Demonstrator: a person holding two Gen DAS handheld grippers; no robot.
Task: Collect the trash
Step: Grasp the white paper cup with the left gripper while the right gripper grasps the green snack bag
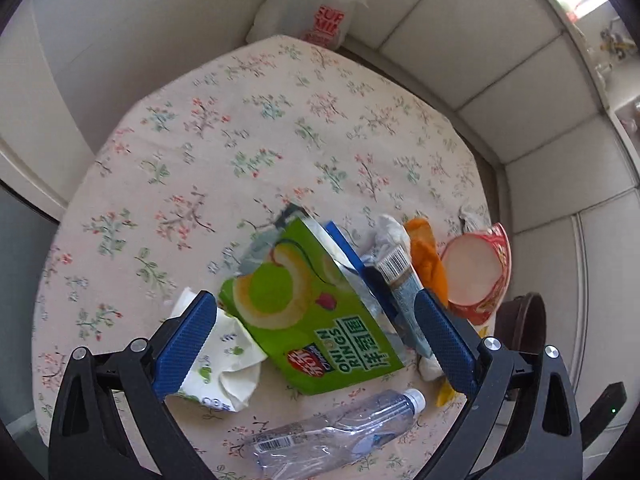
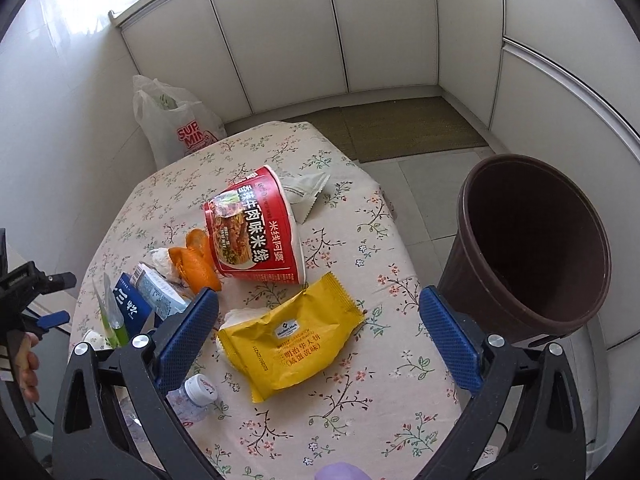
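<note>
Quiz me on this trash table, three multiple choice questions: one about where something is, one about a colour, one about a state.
1. Where is the brown bin?
A. on the table
B. on the floor beside the table
C. under the plastic bag

2. What colour is the onion rings bag?
A. green
B. purple
C. black

3. How does the red noodle cup lie?
A. upright
B. on its side
C. crushed flat

Answers:
1 B, it stands off the floral table's edge.
2 A, its printed front is bright green.
3 B, its round opening faces sideways in the left wrist view.
</note>
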